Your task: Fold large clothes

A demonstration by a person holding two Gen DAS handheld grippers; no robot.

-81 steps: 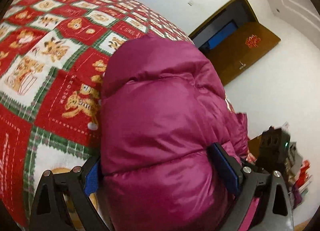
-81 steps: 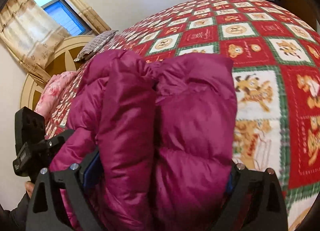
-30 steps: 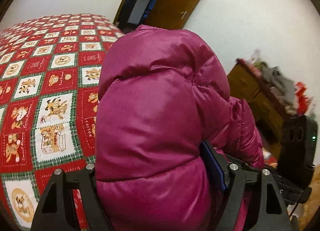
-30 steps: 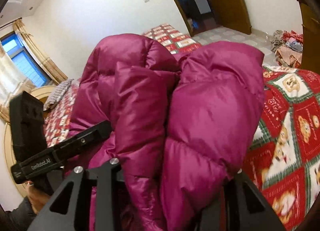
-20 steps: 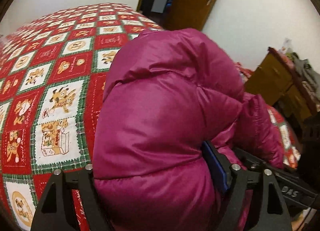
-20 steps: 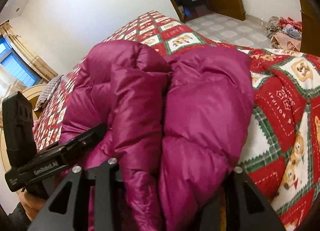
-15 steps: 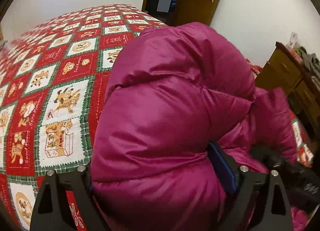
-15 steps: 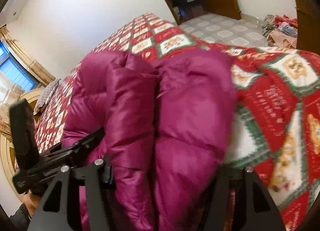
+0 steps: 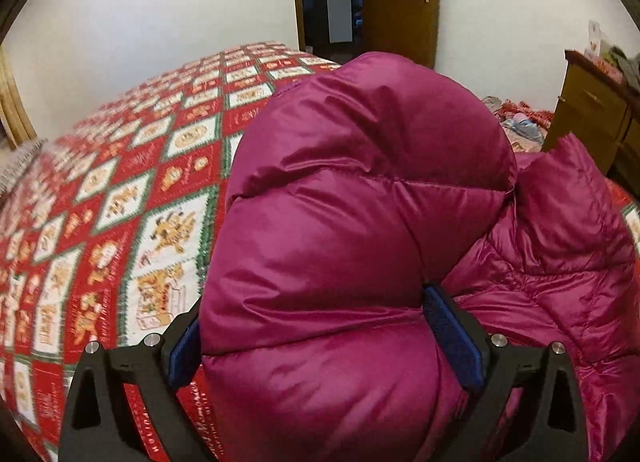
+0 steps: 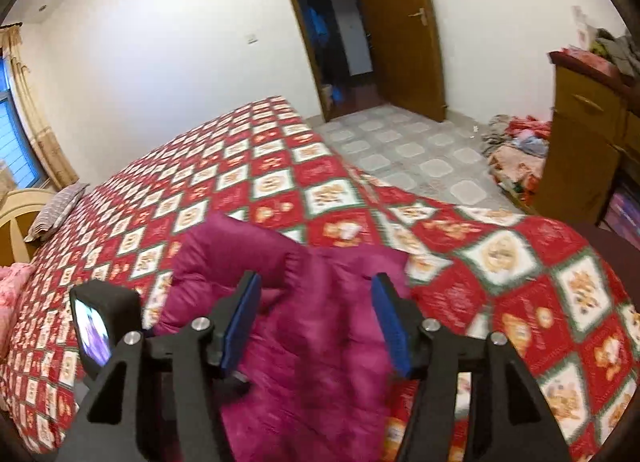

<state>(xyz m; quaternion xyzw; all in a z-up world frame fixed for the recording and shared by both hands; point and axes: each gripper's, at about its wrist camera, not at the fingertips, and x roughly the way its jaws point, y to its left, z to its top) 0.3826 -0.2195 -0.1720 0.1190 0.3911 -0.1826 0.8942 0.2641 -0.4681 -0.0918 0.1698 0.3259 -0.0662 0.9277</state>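
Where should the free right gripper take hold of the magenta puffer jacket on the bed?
Probably the puffed fold just ahead of the right gripper, approached from above. The jacket lies low on the quilt, and the left gripper already clamps another bulge.

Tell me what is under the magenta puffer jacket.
The magenta puffer jacket lies on the red patchwork quilt covering the bed. The quilt directly beneath it is hidden. The left gripper clamps a bulging fold; the right gripper is open above it.
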